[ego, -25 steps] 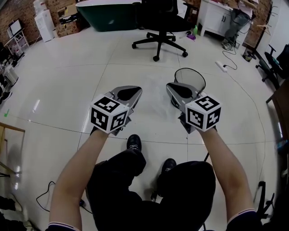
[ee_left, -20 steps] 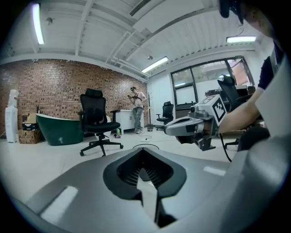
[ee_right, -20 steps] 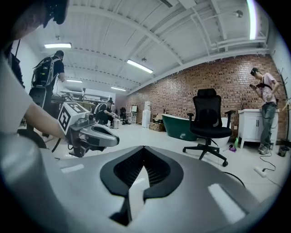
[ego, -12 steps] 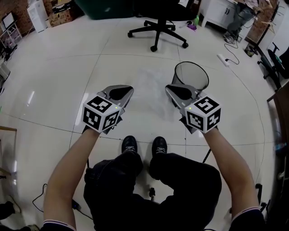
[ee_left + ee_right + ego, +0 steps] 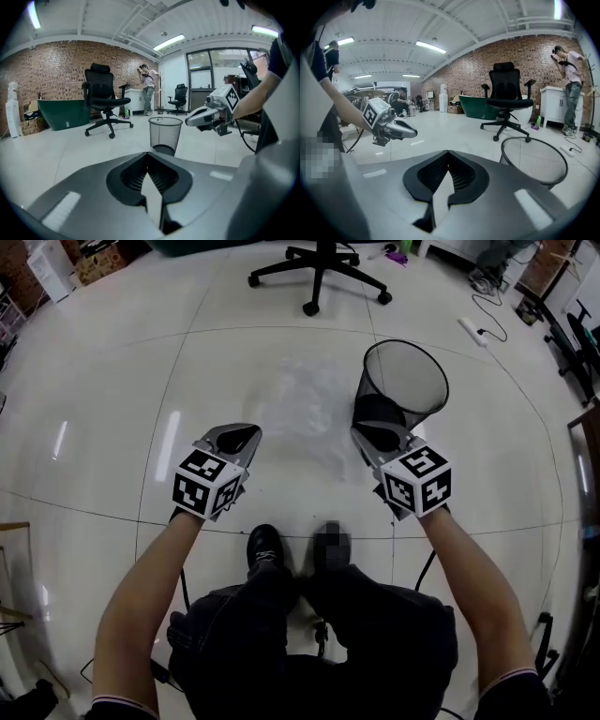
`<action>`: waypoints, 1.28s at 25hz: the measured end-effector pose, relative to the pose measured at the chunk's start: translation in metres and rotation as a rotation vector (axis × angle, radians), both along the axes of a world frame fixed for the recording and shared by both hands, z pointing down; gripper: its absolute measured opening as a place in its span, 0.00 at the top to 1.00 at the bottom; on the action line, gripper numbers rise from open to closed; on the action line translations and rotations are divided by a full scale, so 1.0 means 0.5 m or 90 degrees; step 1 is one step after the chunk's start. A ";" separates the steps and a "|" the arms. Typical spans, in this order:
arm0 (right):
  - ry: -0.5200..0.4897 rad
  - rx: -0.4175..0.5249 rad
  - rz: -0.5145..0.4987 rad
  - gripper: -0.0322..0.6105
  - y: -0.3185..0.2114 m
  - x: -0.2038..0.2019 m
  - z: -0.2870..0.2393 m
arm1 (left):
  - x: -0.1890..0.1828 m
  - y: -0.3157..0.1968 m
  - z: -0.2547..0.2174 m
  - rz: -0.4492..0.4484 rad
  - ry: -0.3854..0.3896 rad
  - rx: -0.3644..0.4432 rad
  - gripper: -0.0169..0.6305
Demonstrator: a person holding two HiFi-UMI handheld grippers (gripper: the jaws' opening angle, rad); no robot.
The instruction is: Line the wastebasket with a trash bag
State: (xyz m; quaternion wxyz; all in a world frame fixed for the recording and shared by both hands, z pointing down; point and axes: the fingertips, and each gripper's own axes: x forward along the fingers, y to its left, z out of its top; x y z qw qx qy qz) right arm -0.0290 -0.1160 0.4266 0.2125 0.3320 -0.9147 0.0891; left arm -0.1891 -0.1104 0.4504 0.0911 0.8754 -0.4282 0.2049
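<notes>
A black mesh wastebasket (image 5: 405, 381) stands upright on the white tile floor, just beyond my right gripper (image 5: 367, 430). It also shows as a wastebasket (image 5: 165, 134) ahead in the left gripper view, and its rim (image 5: 534, 161) fills the right of the right gripper view. A clear, crumpled trash bag (image 5: 305, 404) lies flat on the floor left of the basket, ahead of and between both grippers. My left gripper (image 5: 239, 430) hovers near the bag's left corner. Both grippers are shut and hold nothing: left jaws (image 5: 147, 153) and right jaws (image 5: 447, 150) meet with no gap.
A black office chair (image 5: 319, 268) stands on the floor beyond the bag. A power strip (image 5: 472, 329) and cables lie at the far right. The person's shoes (image 5: 265, 545) are just behind the grippers. A person (image 5: 572, 93) stands by a white cabinet; a green tub (image 5: 61, 112) sits by the brick wall.
Both grippers have dropped toward the floor and moved forward, still shut. The view has tilted down, so the basket and bag now lie closer. The person's feet have come together.
</notes>
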 end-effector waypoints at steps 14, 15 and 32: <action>0.083 -0.190 0.111 0.78 -0.028 0.081 0.369 | 0.009 0.006 0.220 0.016 -0.033 -0.101 0.95; 0.086 -0.200 0.116 0.77 -0.032 0.083 0.388 | 0.005 0.003 0.230 0.009 -0.031 -0.104 0.95; 0.108 -0.265 0.126 0.95 -0.052 0.084 0.517 | -0.134 -0.063 0.370 -0.095 -0.130 -0.149 0.72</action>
